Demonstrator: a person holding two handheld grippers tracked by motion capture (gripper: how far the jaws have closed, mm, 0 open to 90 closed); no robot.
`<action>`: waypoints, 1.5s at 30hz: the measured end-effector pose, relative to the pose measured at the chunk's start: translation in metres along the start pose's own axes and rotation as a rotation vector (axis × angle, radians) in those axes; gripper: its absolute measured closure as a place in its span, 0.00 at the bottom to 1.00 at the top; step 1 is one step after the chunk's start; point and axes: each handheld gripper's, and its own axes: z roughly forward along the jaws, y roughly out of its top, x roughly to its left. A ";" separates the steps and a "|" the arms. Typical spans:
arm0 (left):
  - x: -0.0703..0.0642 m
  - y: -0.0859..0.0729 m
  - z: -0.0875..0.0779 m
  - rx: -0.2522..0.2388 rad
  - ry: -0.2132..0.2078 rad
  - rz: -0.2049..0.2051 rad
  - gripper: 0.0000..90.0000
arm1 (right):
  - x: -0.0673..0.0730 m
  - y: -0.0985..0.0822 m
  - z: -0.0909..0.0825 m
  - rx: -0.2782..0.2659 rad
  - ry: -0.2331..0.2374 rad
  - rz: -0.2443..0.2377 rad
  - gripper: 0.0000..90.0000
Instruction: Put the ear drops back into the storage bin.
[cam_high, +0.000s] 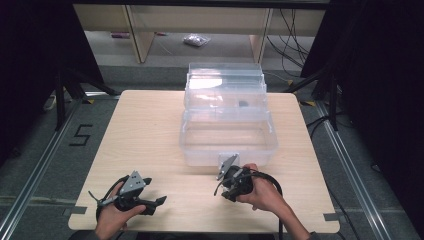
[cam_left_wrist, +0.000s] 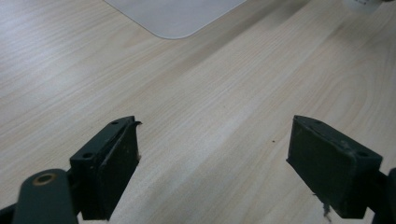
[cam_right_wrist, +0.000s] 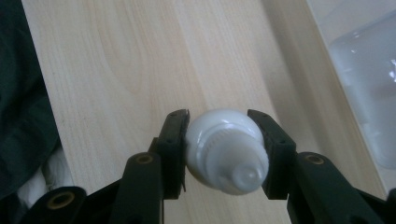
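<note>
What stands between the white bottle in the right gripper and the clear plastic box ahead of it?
Nothing visible: the right gripper clamps the white bottle beside the clear plastic box, with bare table between and the box's top open.

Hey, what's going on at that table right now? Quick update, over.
Right gripper shut on white bottle. Left gripper open, nothing between its jaws. Clear plastic box just beyond; nothing in the way.
</note>
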 end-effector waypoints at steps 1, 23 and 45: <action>0.000 0.000 0.000 0.000 0.000 -0.001 0.17 | -0.001 0.000 -0.002 -0.007 0.000 -0.003 0.67; -0.001 0.000 0.001 -0.003 0.002 -0.006 0.18 | -0.043 -0.001 -0.080 -0.007 -0.064 0.058 0.67; 0.000 0.000 0.002 -0.007 -0.001 -0.010 0.18 | -0.102 -0.006 -0.112 0.035 -0.129 0.205 0.67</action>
